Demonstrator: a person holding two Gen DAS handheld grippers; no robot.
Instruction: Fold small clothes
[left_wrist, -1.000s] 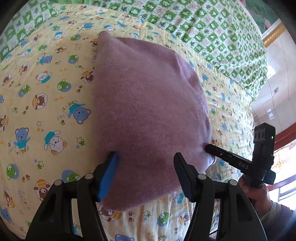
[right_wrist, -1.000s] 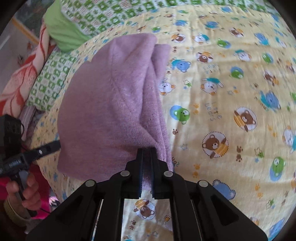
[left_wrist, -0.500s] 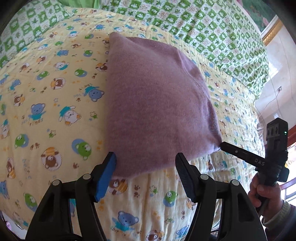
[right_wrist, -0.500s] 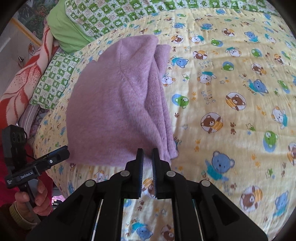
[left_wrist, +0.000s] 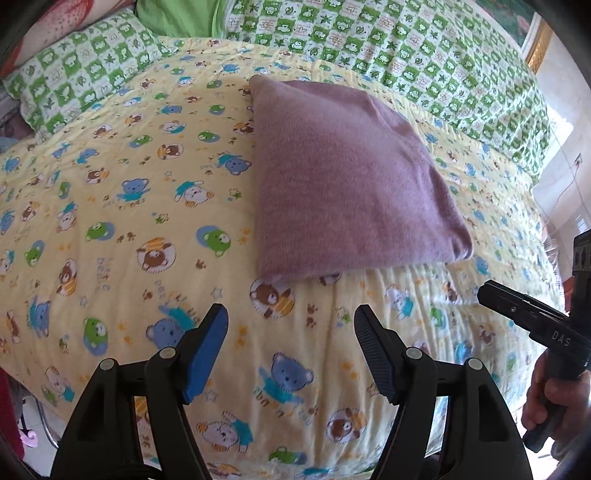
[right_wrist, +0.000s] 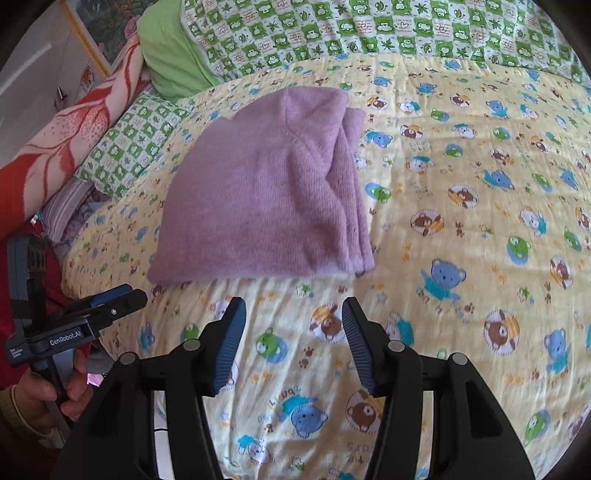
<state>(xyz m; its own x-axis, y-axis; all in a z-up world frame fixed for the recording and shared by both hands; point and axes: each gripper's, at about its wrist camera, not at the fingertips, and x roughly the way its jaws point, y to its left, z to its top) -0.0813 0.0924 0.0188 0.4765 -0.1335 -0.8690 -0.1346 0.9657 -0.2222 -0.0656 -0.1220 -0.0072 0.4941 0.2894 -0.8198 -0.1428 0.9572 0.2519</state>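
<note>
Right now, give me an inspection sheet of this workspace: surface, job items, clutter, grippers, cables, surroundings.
Surface: yellow bear-print quilt on a bed, slightly rumpled.
Job's things: purple knit garment, folded, lying flat, touched by neither gripper.
Clutter: nothing seen on the quilt.
Grippers: left gripper open and empty; right gripper has just been opening, nothing between its pads; both short of the garment.
Cables: a thin wire on the wall.
Surroundings: green checked bedding, green pillow, red patterned blanket.
</note>
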